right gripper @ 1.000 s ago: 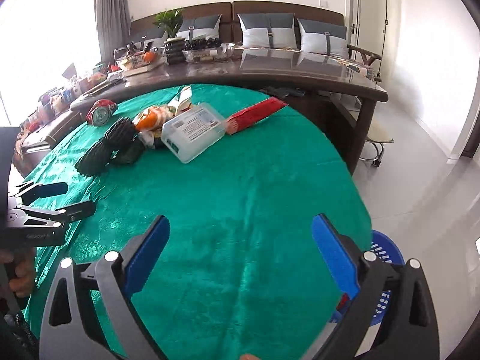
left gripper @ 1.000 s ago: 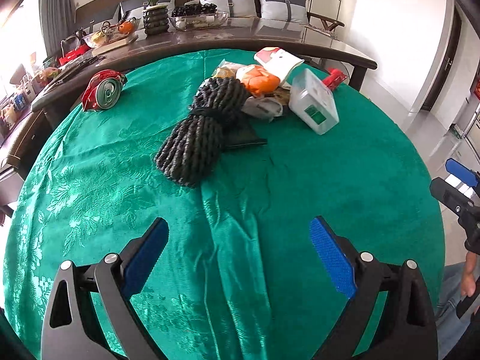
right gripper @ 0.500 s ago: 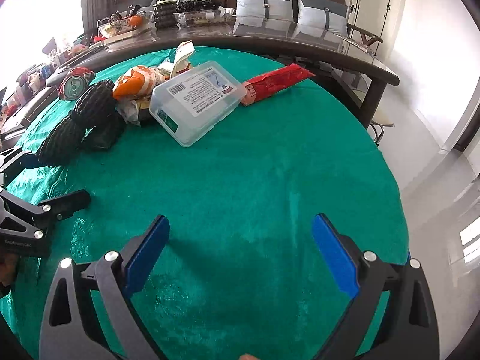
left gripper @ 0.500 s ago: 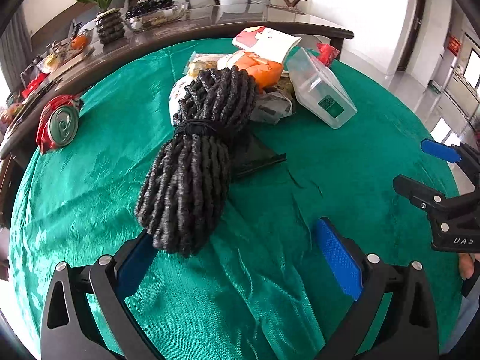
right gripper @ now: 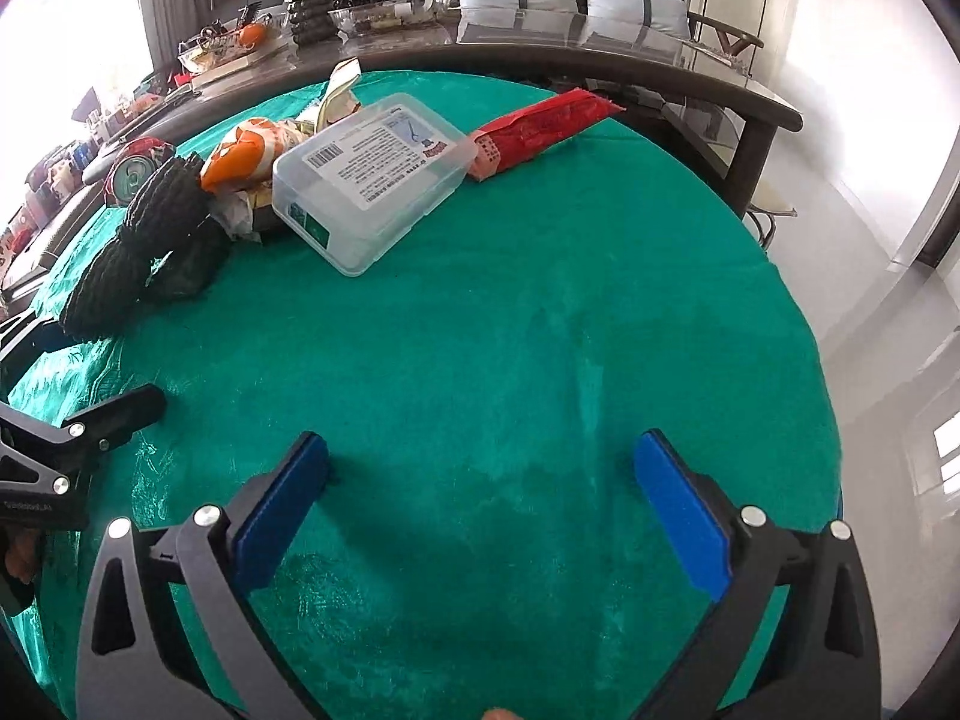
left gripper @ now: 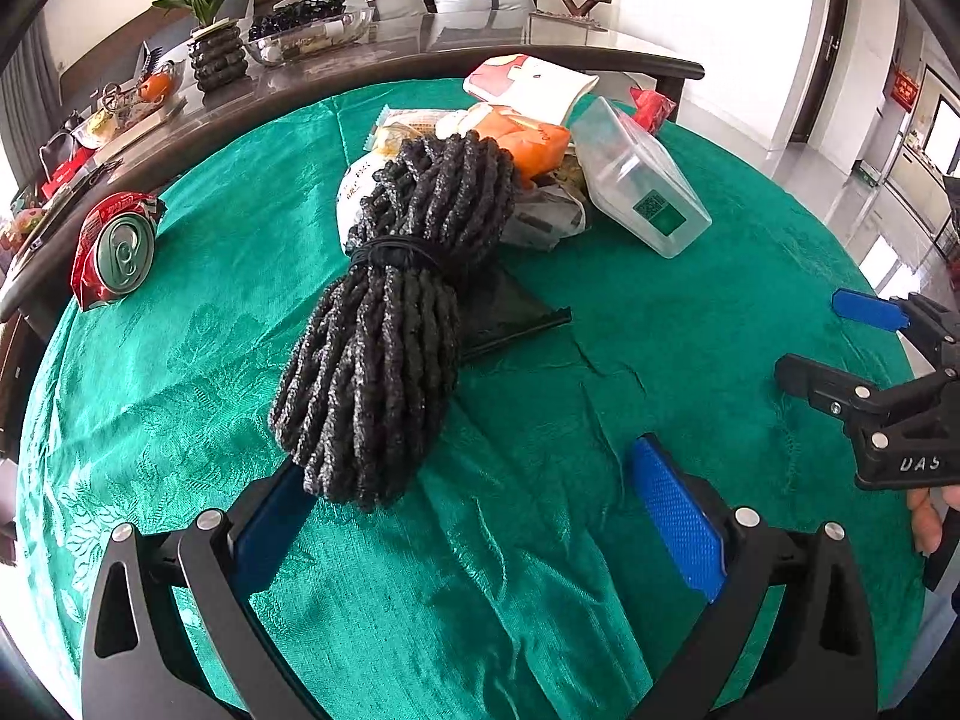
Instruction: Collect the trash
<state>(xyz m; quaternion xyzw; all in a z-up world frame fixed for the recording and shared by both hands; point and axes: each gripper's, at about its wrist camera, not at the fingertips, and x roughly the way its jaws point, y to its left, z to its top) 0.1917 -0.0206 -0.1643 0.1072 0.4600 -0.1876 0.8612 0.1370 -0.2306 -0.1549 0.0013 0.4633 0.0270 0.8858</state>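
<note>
I am at the very start of the clearing, with nothing picked up yet. My left gripper (left gripper: 474,516) hangs low over the green table (left gripper: 690,300), its fingers spread as wide as they go, and the near end of the dark rope bundle (left gripper: 384,324) lies right at my left finger (left gripper: 270,528), perhaps brushing it; I cannot tell if it truly touches. My right gripper (right gripper: 480,504) is over bare cloth, its fingers opening wide with nothing between them.

The trash sits in one heap toward the far side of the table: the rope bundle, an orange wrapper (left gripper: 528,141), a white packet (left gripper: 528,84), a crumpled grey bag (left gripper: 546,216) and a clear plastic box (right gripper: 372,180) leaning on the heap. A red snack bag (right gripper: 540,126) lies just beyond the box, and a crushed red can (left gripper: 117,249) rests apart at the left edge.

I judge the step in hand to be the approach to the first piece, most likely the rope. The next move calls for sliding my left fingers forward to straddle the bundle near its tied waist, then pressing shut. It is thick and floppy, so a grip at the loose end may let strands sag or slip.
</note>
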